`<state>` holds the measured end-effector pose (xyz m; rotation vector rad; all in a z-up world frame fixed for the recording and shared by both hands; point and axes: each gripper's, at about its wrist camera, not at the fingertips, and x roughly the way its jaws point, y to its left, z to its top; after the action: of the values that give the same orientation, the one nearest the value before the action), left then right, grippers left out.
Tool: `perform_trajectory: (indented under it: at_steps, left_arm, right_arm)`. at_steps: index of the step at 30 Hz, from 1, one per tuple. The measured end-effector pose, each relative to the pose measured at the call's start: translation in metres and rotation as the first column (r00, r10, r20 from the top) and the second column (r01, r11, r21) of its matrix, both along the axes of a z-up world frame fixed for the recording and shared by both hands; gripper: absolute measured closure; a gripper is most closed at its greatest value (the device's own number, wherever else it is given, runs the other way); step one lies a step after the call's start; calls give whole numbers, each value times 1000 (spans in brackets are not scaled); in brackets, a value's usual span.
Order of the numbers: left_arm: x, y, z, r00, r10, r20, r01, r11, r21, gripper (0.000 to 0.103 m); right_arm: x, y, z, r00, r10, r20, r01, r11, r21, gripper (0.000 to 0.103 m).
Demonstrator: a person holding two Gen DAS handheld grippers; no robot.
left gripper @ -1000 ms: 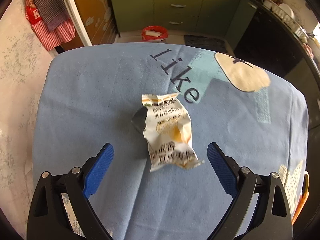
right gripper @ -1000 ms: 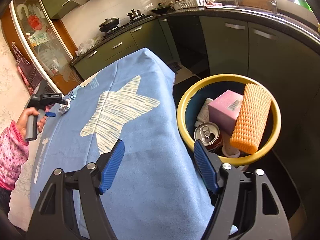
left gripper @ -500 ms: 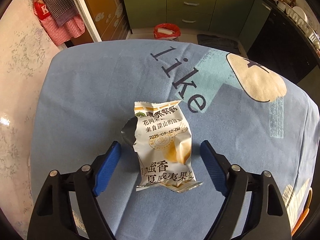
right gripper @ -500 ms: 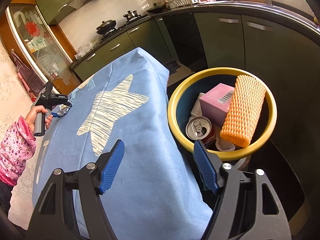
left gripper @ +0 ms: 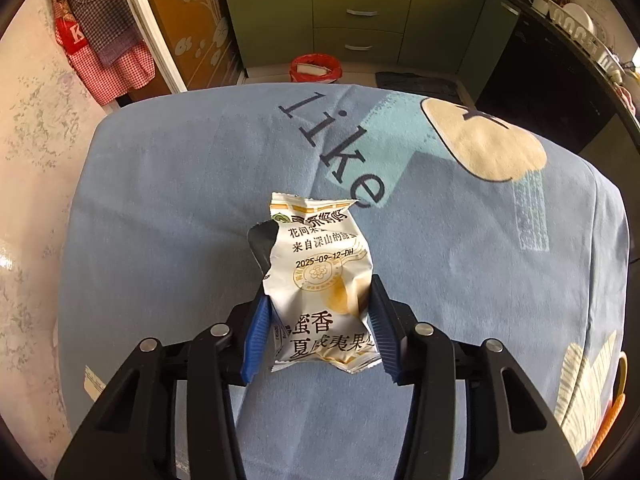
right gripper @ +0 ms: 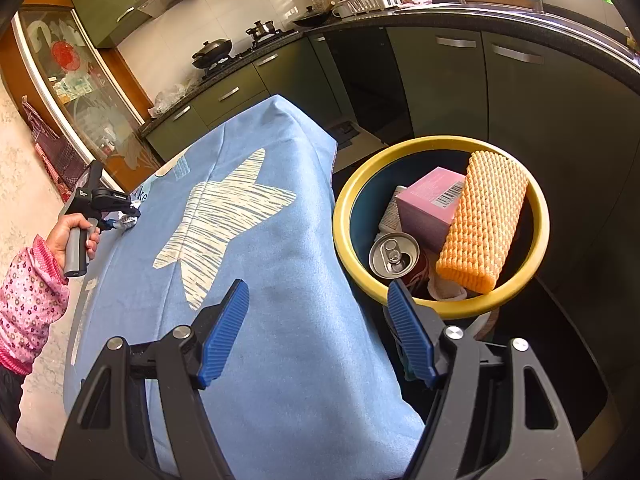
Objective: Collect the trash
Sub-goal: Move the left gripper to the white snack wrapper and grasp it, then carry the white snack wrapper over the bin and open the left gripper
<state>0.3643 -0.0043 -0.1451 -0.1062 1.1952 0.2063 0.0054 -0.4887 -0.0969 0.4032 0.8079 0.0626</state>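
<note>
In the left wrist view, the left tool (left gripper: 320, 334) sits low in the centre of the frame, its blue ribbed pads pressed against both sides of a crumpled white and gold foil snack wrapper (left gripper: 320, 280). The wrapper stands between the pads, its torn top edge reaching up toward the middle of the frame, and its lower seal hangs just below the pad tips. A dark flap on its left side is partly hidden behind the printed front, and what it is cannot be made out. Whether the wrapper's bottom touches the cloth or is lifted clear cannot be told. Below it spreads the blue tablecloth with the printed word "like" (left gripper: 168, 208) covering the counter; the cloth's right edge and an orange object at the lower right are cut off by the lens rim.

In the right wrist view, the right tool (right gripper: 318, 332) fills the bottom of the frame with its blue pads wide apart and nothing between them. To the right of centre stands a round yellow-rimmed dark bin (right gripper: 536, 248), beside the counter's edge. Inside it lie an orange ribbed foam block (right gripper: 480, 232), a pink cardboard box with a barcode (right gripper: 430, 204) and a silver drink can with an opened top (right gripper: 394, 254); white items beneath them are mostly covered. At the left edge of this frame, a hand in a pink floral sleeve (right gripper: 76, 232) grips the left tool's handle, and the wrapper there is only a small silvery speck.
</note>
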Motion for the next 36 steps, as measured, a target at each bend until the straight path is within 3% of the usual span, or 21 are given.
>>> perform_trajectory:
  at_steps: [12, 17, 21, 27, 31, 36]
  left_arm:
    - [-66, -27, 18, 986, -152, 68, 153, 988, -14, 58]
    - [-106, -63, 46, 952, -272, 142, 274, 962, 4, 58]
    - [-135, -105, 71, 905, -379, 193, 381, 924, 25, 58]
    - [-168, -193, 99, 804, -553, 221, 567, 824, 0, 58]
    - [-177, -263, 100, 708, -670, 223, 690, 723, -19, 58]
    - [-178, -340, 87, 607, -769, 202, 789, 613, -37, 58]
  right_arm:
    - [-4, 4, 4, 1000, 1, -7, -1, 1000, -20, 35]
    - [-6, 4, 3, 1000, 0, -8, 0, 1000, -23, 35]
    - [-11, -6, 3, 1000, -23, -5, 23, 999, -23, 35]
    - [-27, -39, 4, 994, -113, 5, 113, 993, -15, 35]
    - [-38, -59, 1, 987, -159, 6, 159, 987, -6, 35]
    - [-48, -78, -3, 981, -194, -1, 194, 981, 10, 35]
